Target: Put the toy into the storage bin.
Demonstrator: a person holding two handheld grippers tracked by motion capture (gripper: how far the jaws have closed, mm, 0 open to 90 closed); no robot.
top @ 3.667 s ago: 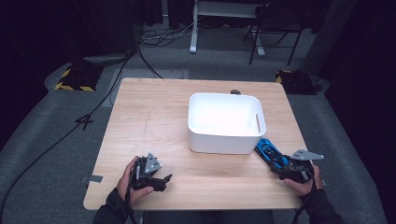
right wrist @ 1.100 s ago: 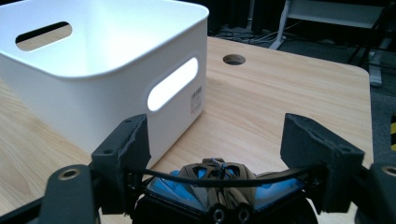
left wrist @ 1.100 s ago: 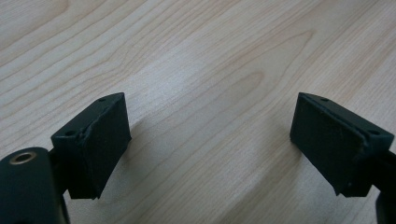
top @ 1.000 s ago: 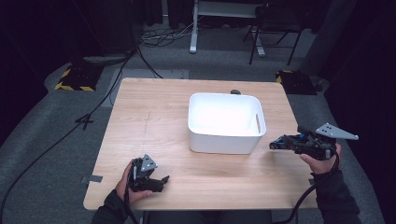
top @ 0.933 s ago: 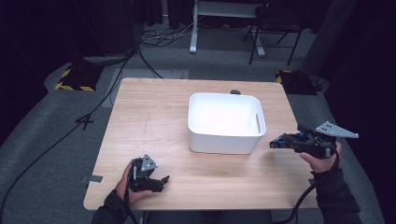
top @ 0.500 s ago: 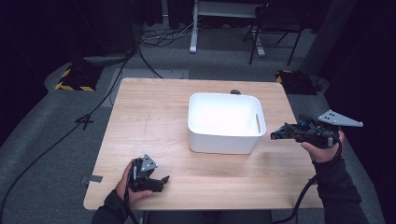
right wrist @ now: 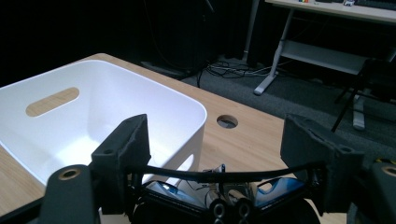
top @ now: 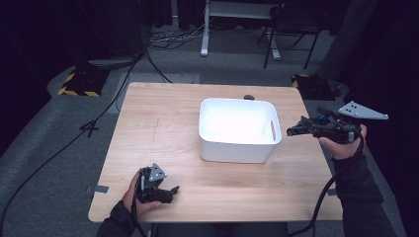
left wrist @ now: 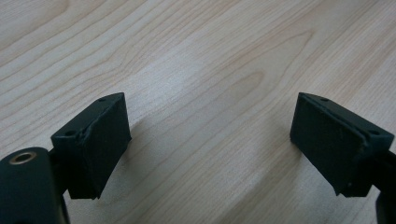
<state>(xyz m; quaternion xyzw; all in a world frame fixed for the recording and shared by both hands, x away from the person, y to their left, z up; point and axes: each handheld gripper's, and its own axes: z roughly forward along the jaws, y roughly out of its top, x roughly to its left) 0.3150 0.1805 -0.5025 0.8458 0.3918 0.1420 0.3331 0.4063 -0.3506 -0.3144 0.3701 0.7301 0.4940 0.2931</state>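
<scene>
A blue-and-black gadget [right wrist: 219, 189] is clamped crosswise in the right gripper [top: 295, 131], which is held up off the desk [top: 163, 128] just beside the white bin's [top: 237, 148] right rim, jaws pointed at it, so a drop into the bin looks like the plan. What the gadget is can't really be told. The left gripper [top: 170, 190] is parked on the desk near the front edge, jaws wide apart with nothing between them, probably just kept out of the way.
</scene>
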